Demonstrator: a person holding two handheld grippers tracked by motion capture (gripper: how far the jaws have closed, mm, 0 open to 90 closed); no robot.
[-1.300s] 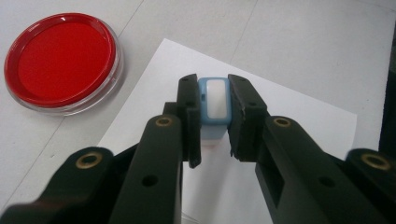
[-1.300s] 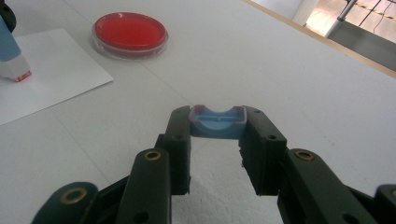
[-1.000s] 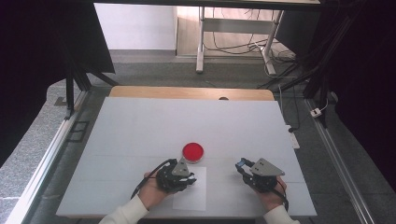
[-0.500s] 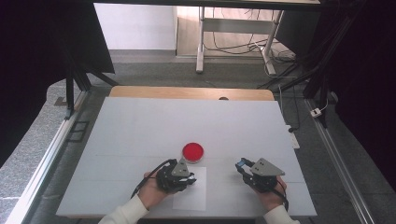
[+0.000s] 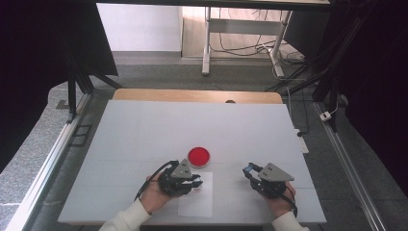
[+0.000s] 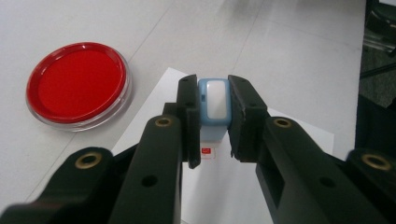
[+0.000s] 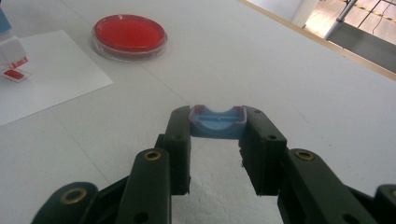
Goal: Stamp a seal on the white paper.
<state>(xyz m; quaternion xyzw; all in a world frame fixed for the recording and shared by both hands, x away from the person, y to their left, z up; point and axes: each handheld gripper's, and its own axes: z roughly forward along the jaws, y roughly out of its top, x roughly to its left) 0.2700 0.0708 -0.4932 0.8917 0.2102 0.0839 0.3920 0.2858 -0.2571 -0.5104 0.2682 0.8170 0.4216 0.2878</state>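
Note:
My left gripper (image 6: 214,100) is shut on a small light-blue stamp block with a white face (image 6: 214,114), held just over a white paper sheet (image 6: 285,140). A small red mark (image 6: 207,151) lies on the sheet under the block. A round red ink dish (image 6: 78,84) sits to the left of the jaws. My right gripper (image 7: 218,123) is shut on a light-blue cap (image 7: 218,126) low over the table. In the high view, the left gripper (image 5: 196,182) is over the sheet (image 5: 199,204) just below the dish (image 5: 198,156), and the right gripper (image 5: 250,171) is to the right.
The white tabletop (image 5: 192,125) stretches bare beyond the dish, with a wooden strip (image 5: 192,95) at its far edge. In the right gripper view the dish (image 7: 129,30) and sheet (image 7: 46,74) lie far left. Table legs and cables (image 5: 240,43) stand on the floor behind.

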